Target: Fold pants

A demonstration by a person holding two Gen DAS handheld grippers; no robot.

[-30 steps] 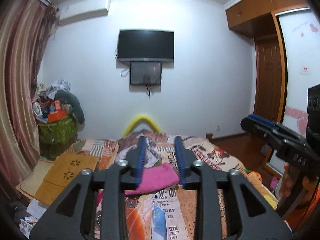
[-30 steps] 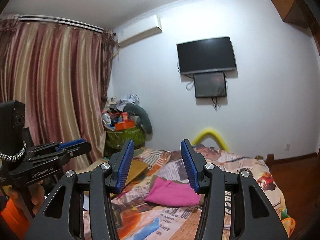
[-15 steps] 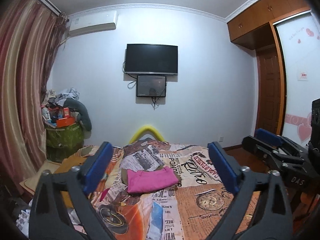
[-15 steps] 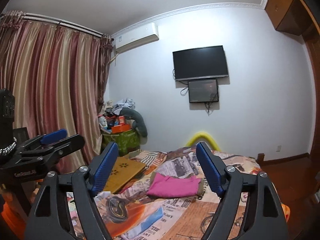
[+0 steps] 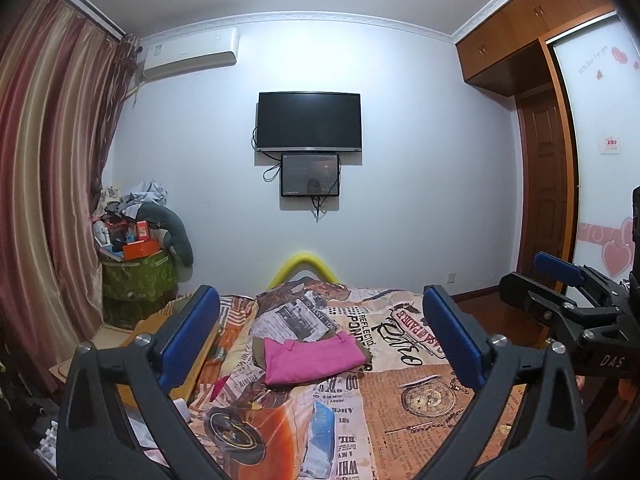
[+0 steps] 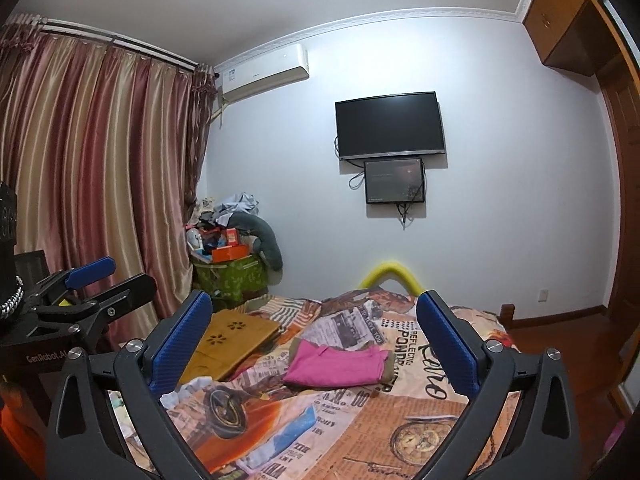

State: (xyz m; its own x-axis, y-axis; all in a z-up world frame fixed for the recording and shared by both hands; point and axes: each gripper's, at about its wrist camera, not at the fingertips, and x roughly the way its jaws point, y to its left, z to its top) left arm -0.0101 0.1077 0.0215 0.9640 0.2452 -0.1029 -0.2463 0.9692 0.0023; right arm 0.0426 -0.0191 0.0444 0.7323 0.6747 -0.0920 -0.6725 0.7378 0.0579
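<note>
- Pink pants (image 5: 314, 361), folded into a flat rectangle, lie near the middle of the bed (image 5: 420, 396), clear of its edges.
- Newspaper-and-clock print in orange, cream and blue covers the bedspread; a yellow curved bar (image 5: 303, 266) rises at the bed's far end against the wall.
- Left tool (image 5: 320, 336) hangs over the near end of the bed with its blue pads spread wide after just opening; nothing sits between them, and the pants lie well beyond.
- Right tool (image 6: 314, 338) is likewise spread wide after just opening and grips nothing; in its view the pants (image 6: 338, 364) show in the gap, farther up the bed.
- Wooden lap tray (image 6: 228, 344) with flower cut-outs rests at the bed's left edge.
- Green storage box (image 5: 138, 280), heaped with boxes and clothes, stands in the far left corner beside striped pink-and-gold curtains (image 5: 48, 184).
- Black television (image 5: 309, 121) hangs on the white far wall with a smaller screen (image 5: 310, 175) just under it; an air conditioner (image 5: 190, 52) sits high to the left.
- Wooden cabinets (image 5: 520, 28) and a brown door (image 5: 544, 188) fill the right side.
</note>
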